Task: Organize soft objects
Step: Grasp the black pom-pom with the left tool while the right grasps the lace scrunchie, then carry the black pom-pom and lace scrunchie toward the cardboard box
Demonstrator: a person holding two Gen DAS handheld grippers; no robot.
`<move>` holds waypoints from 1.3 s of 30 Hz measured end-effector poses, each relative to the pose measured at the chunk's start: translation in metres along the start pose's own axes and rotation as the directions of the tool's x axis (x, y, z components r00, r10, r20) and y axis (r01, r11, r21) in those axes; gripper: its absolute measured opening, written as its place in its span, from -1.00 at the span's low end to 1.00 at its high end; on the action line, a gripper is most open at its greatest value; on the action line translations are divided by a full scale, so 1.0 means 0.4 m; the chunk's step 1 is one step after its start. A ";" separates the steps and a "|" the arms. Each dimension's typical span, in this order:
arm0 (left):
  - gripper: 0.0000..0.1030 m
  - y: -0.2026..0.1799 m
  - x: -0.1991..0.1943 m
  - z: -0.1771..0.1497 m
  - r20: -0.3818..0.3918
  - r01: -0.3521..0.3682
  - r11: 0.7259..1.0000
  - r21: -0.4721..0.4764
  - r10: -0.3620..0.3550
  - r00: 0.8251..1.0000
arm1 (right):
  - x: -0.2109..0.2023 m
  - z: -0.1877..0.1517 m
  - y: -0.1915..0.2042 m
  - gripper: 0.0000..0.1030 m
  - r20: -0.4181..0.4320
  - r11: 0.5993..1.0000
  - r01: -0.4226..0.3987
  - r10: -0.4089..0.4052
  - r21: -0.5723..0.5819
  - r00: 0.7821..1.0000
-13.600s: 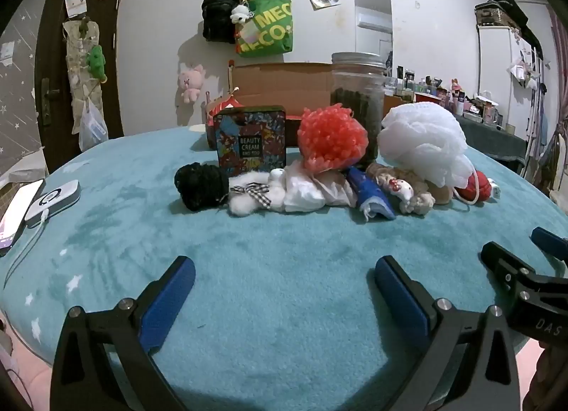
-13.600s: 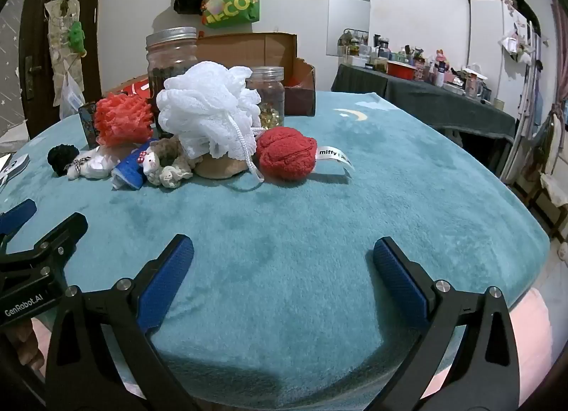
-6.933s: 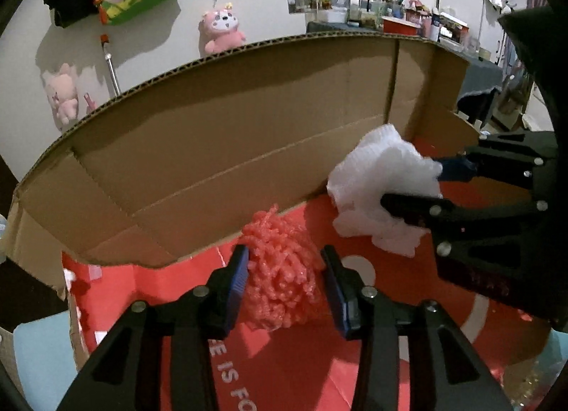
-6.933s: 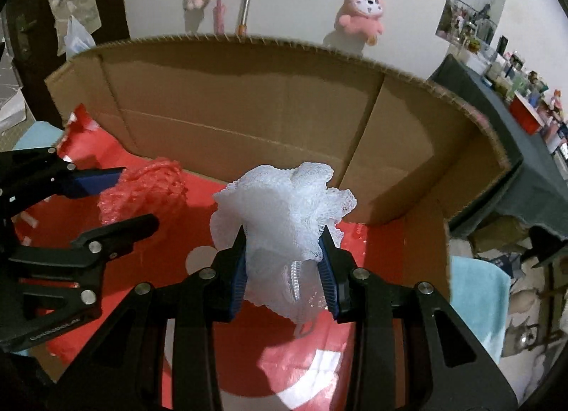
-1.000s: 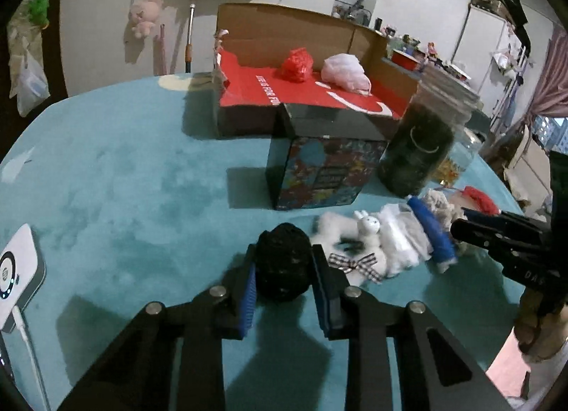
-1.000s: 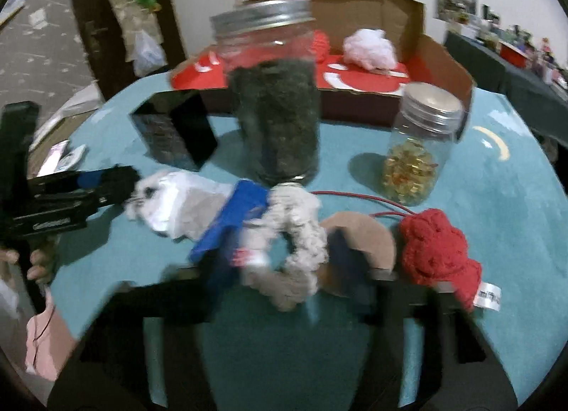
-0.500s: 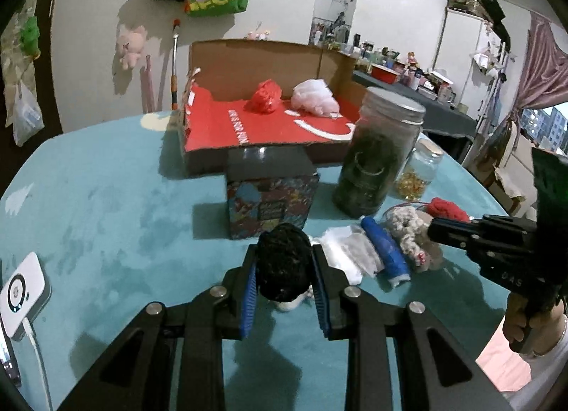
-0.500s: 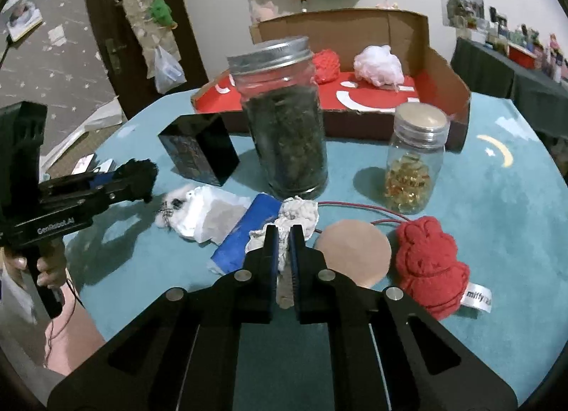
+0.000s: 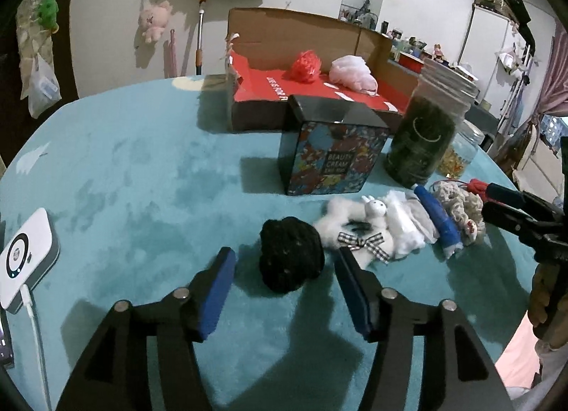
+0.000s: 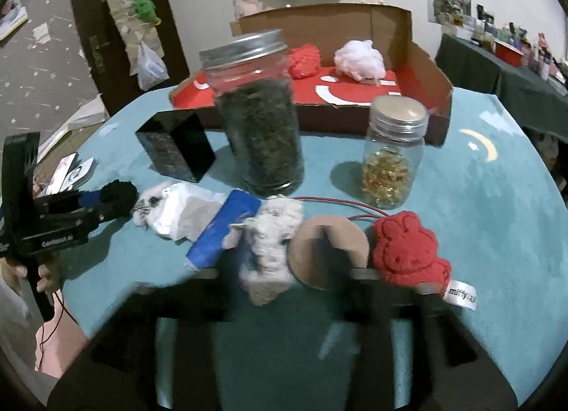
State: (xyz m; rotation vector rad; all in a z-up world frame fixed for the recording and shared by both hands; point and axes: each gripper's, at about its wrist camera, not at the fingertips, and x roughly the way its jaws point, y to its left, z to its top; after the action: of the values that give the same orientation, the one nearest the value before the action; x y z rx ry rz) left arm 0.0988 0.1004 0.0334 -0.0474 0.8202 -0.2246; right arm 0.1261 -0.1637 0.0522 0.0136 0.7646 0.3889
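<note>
A black yarn ball (image 9: 291, 256) lies on the teal tablecloth between the blue pads of my left gripper (image 9: 284, 286). Its jaws are opening and neither pad touches the ball. In the right wrist view my right gripper (image 10: 284, 263) is motion-blurred, its jaws opening around a beige knitted toy (image 10: 269, 255) that rests on the cloth. Between the two lie a white fluffy rabbit toy (image 9: 355, 230) and a blue item (image 9: 438, 223). A red knitted bunny (image 10: 404, 251) and a brown disc (image 10: 330, 244) sit to the right. A red pouf (image 9: 305, 63) and a white pouf (image 9: 351, 74) rest in the cardboard box (image 9: 269, 88).
A patterned cream box (image 9: 333, 159), a tall jar of dark contents (image 9: 422, 141) and a small jar (image 10: 394, 162) stand between the soft things and the cardboard box. A white device (image 9: 25, 255) on a cable lies at the left table edge.
Both grippers have gone from shut to open. The black ball now lies on the cloth between the left pads. The beige toy is no longer pinched by the right fingers.
</note>
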 end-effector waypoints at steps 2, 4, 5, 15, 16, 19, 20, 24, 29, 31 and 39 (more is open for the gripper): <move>0.30 0.000 0.000 0.003 0.002 -0.009 1.000 0.006 0.009 1.000 | -0.006 -0.001 0.010 0.66 0.017 0.999 0.020 -0.020 -0.026 1.000; 0.30 0.003 0.005 0.008 -0.001 -0.007 1.000 0.008 0.007 1.000 | 0.003 -0.001 0.017 0.66 0.003 0.998 0.039 -0.039 -0.045 0.999; 0.30 0.004 0.008 0.009 -0.006 -0.008 1.000 0.005 0.008 1.000 | 0.008 -0.001 0.020 0.66 -0.003 0.998 0.035 -0.035 -0.049 0.999; -0.48 -0.021 -0.003 0.018 -0.002 0.056 0.998 0.030 -0.056 0.998 | 0.042 -0.012 0.046 -0.48 -0.064 0.995 -0.046 0.041 -0.093 0.997; -0.48 -0.033 -0.016 0.022 0.013 0.058 0.998 0.041 -0.058 0.998 | 0.034 -0.011 0.045 -0.49 -0.050 0.995 -0.042 0.038 -0.088 0.998; -0.48 -0.073 -0.045 0.038 0.050 0.092 0.994 0.062 -0.095 0.994 | -0.001 -0.009 0.047 -0.53 0.004 0.995 -0.013 0.014 -0.101 1.000; -0.48 -0.092 -0.053 0.044 0.060 0.114 0.991 0.071 -0.119 0.991 | -0.013 -0.007 0.045 -0.54 0.009 0.995 -0.026 0.027 -0.095 1.000; -0.48 -0.169 -0.055 0.063 0.078 0.173 0.976 0.131 -0.184 0.980 | -0.056 -0.005 0.046 -0.54 0.058 0.996 -0.012 0.017 -0.092 0.998; -0.48 -0.243 -0.020 0.076 0.062 0.234 0.958 0.163 -0.247 0.967 | -0.073 -0.005 0.037 -0.54 0.072 0.996 -0.039 0.045 -0.077 0.996; -0.48 -0.258 -0.008 0.077 0.055 0.245 0.954 0.172 -0.258 0.965 | -0.074 -0.006 0.031 -0.54 0.074 0.996 -0.053 0.058 -0.067 0.996; -0.48 -0.280 0.015 0.076 0.036 0.264 0.950 0.170 -0.273 0.961 | -0.070 -0.004 0.023 -0.54 0.074 0.995 -0.074 0.078 -0.060 0.994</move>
State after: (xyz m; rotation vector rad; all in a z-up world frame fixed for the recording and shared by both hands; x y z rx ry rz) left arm 0.1048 -0.0116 0.0644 -0.0113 0.7325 -0.5452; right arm 0.1037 -0.1649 0.0714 0.0038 0.6788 0.4799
